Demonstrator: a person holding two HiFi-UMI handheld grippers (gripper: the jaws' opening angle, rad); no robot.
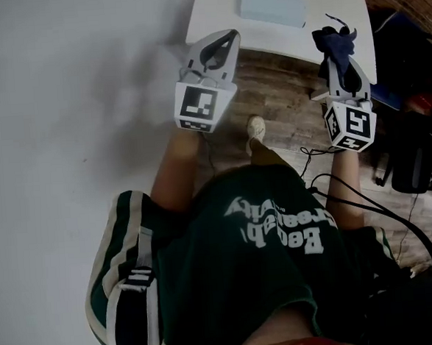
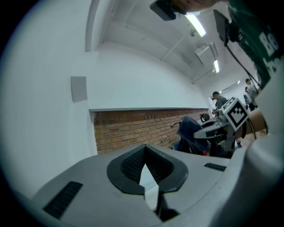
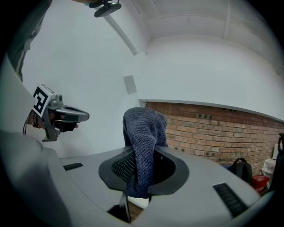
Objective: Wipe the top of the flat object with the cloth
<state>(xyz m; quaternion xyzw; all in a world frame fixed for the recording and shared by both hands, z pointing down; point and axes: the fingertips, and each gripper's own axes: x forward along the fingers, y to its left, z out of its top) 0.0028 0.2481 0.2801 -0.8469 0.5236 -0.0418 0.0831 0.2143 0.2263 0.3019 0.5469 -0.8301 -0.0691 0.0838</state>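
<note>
A pale blue flat object (image 1: pixel 272 0) lies on the white table (image 1: pixel 216 17) at the top of the head view. My right gripper (image 1: pixel 338 58) is held up short of the table's front edge, shut on a dark blue cloth (image 1: pixel 334 40) that bunches above its tips. In the right gripper view the cloth (image 3: pixel 144 133) hangs between the jaws of my right gripper (image 3: pixel 141 162). My left gripper (image 1: pixel 225 42) hovers by the table's near left corner, jaws together and empty. The left gripper view shows my left gripper (image 2: pixel 145 155) aimed at a wall.
Wooden floor (image 1: pixel 276 83) lies between me and the table. Black bags (image 1: pixel 402 41) and cables (image 1: pixel 365 202) crowd the right side. A brick wall (image 3: pixel 222 133) and white walls fill the gripper views. People (image 2: pixel 217 99) stand far off.
</note>
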